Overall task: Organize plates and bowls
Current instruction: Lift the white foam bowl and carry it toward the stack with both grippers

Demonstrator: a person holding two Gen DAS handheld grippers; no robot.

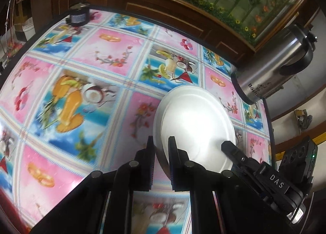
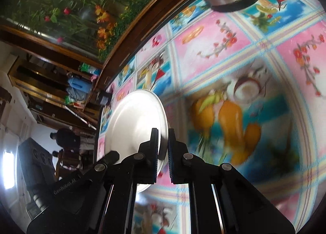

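Plate [image 1: 195, 124] rim clamped by both hand-held grippers [image 1: 162, 148] [image 2: 163, 142].

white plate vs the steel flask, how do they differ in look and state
The white plate is flat, shallow and plain white; the steel flask is a tall brushed-metal cylinder with a black handle and printed lettering. The plate is gripped at its rim by the left tool and the right tool, while the flask stands untouched on the tablecloth. The plate looks tilted; the flask stands upright. Both are over the same patterned table.
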